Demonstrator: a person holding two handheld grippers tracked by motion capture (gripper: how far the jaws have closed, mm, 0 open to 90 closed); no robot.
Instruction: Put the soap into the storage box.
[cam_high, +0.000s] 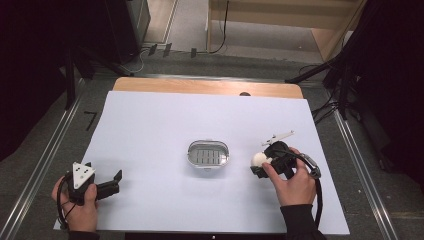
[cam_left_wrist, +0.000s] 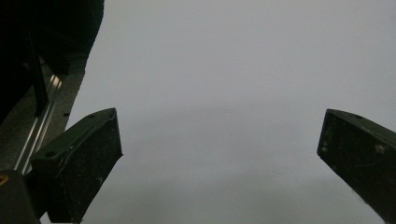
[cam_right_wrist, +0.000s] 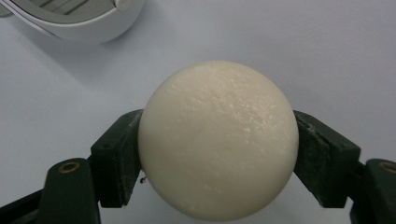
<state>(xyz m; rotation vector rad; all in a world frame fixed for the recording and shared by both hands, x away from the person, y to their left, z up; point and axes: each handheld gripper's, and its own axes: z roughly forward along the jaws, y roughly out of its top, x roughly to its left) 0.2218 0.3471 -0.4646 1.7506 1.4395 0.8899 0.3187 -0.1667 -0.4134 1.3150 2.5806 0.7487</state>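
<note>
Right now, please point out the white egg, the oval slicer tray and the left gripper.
white egg (cam_right_wrist: 218, 140), right gripper view, on the middle of its rounded surface.
oval slicer tray (cam_high: 191, 151), high view, on its left rim.
left gripper (cam_high: 114, 182), high view, between its open jaw tips.

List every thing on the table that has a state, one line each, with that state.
white egg: gripped on both sides, held above the sheet.
right gripper: shut on the white egg, aimed toward the slicer.
egg slicer: flat on the sheet, nothing in its slotted cradle.
left gripper: jaws wide apart, holding nothing.
</note>
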